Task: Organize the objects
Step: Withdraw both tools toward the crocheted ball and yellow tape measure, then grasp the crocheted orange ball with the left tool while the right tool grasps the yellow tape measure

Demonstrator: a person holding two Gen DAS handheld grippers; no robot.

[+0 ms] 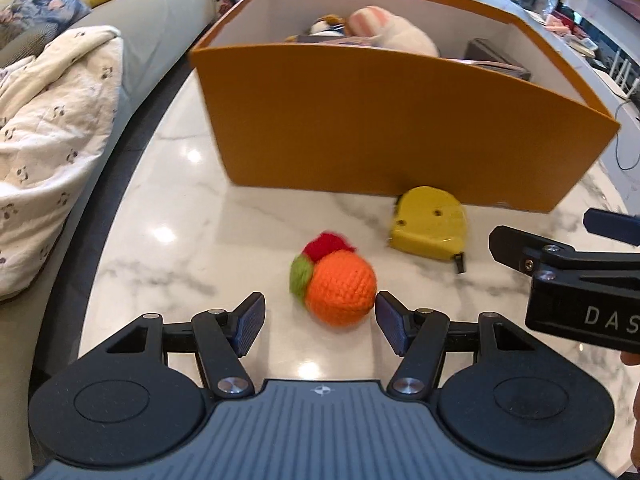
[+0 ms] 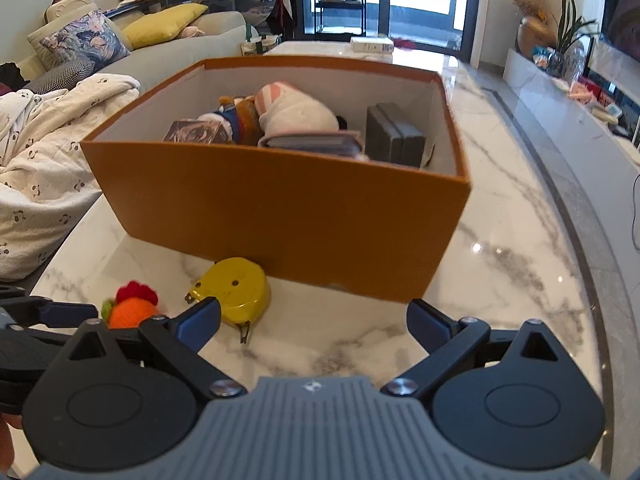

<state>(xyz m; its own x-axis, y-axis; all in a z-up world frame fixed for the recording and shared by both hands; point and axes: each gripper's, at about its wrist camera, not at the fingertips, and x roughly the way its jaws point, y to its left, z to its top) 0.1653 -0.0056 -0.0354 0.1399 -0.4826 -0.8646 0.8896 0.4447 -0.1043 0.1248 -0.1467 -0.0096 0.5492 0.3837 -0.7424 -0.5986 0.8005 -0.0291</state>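
A crocheted orange ball [image 1: 340,288] with a red and green tuft lies on the marble table [image 1: 168,208], just ahead of my left gripper [image 1: 320,316]. That gripper is open, and the ball sits at the gap's right side close to the right pad without being pinched. A yellow tape measure [image 1: 430,224] lies behind it against the orange box [image 1: 380,128]. In the right wrist view my right gripper [image 2: 314,320] stands open and empty over bare marble, with the tape measure [image 2: 236,288] just beyond its left finger and the ball [image 2: 130,308] further left.
The orange box [image 2: 280,216] holds plush toys [image 2: 296,110], a grey case [image 2: 394,134] and small boxes. A sofa with a white quilt [image 1: 52,152] and cushions borders the table's left side. The right gripper's finger [image 1: 560,264] reaches in from the right in the left wrist view.
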